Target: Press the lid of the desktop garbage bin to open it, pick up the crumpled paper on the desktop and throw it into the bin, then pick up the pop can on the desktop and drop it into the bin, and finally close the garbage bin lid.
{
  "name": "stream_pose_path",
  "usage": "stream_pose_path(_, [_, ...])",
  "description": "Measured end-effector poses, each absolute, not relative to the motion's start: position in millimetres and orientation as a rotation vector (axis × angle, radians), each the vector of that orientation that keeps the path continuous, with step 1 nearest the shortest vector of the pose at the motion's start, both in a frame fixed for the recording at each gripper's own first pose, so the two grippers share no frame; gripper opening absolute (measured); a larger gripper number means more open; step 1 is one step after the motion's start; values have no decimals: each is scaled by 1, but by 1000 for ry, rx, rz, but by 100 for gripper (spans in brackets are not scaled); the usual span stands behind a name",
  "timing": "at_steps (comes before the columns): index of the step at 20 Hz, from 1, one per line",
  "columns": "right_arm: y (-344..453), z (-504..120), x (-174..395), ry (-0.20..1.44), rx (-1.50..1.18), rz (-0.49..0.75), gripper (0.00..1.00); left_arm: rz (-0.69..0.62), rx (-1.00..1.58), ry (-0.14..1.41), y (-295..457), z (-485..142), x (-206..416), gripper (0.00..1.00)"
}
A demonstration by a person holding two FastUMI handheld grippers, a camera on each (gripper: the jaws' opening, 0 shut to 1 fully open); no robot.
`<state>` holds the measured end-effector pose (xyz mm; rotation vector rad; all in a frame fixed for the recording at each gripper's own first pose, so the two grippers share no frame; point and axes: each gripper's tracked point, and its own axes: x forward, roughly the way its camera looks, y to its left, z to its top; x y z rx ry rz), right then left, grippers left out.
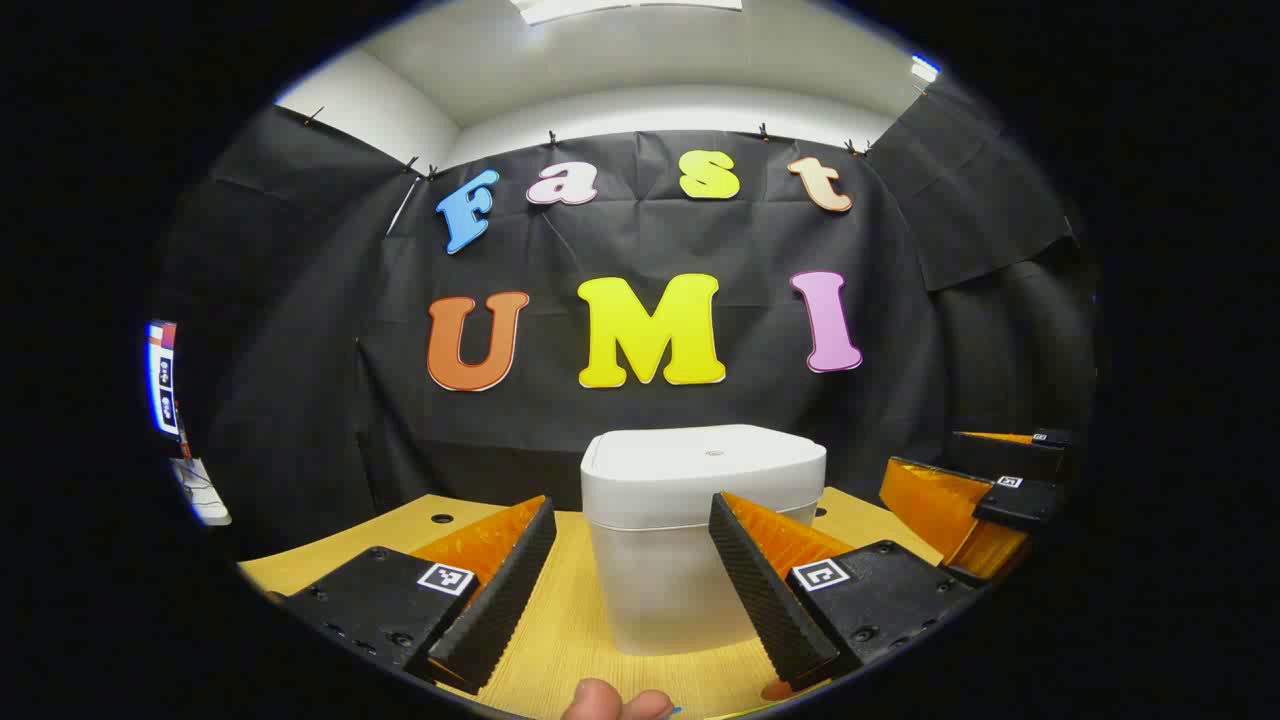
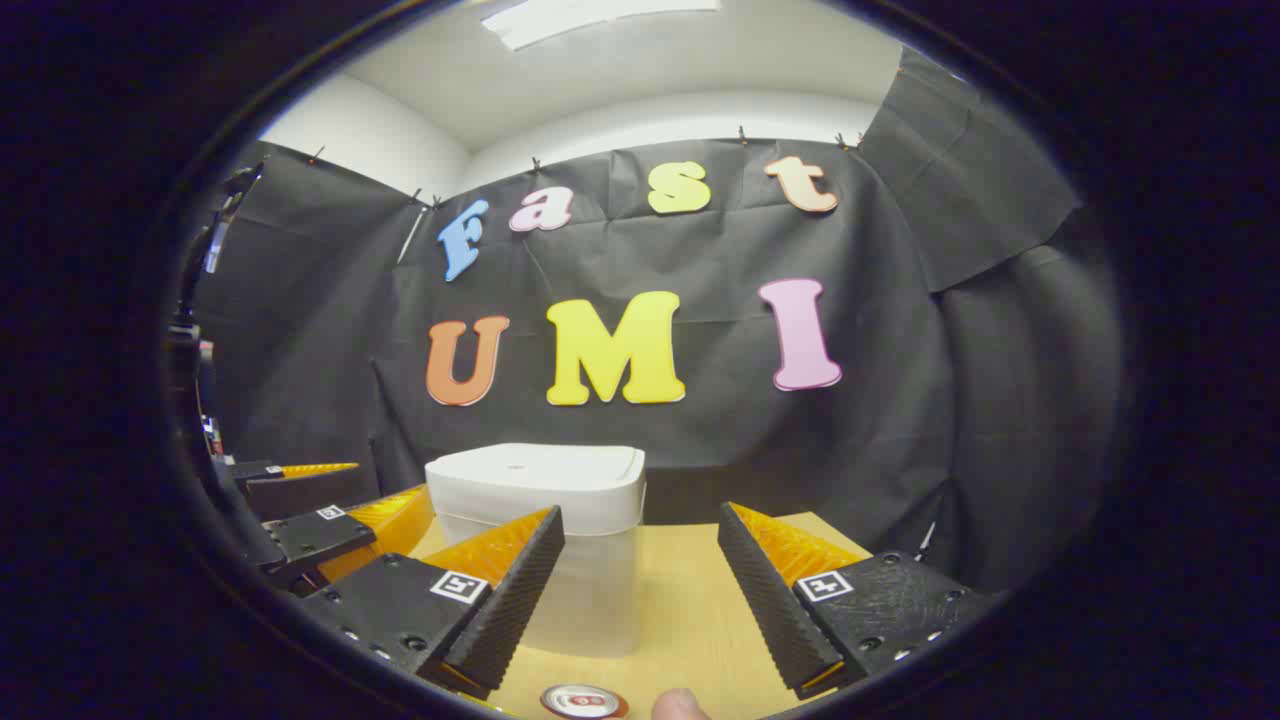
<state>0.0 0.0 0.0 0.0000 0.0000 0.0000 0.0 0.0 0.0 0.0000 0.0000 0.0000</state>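
While lid sits closed, garbage bin [image 1: 700, 540] stands upright on bench [image 1: 560, 620], long axis vertical, straight ahead between spread fingers of left tool [image 1: 635, 590]. Pop can [image 2: 583, 702] upright near right tool [image 2: 640, 600], fingers apart, empty. No readable writing.

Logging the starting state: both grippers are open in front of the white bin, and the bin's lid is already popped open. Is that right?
Not quite. The left gripper and right gripper are open, but the lid of the white bin is down, as the left gripper view shows.
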Motion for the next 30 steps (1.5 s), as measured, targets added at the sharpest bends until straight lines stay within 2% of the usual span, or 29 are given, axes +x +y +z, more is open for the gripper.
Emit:
stream_pose_path(10, [-2,1,5,5,-3,-31,96,22,0,11,7,-3,1,99])
stream_pose_path(30, [2,-6,4,49,0,-6,96,33,-1,10,14,-4,-4,99])
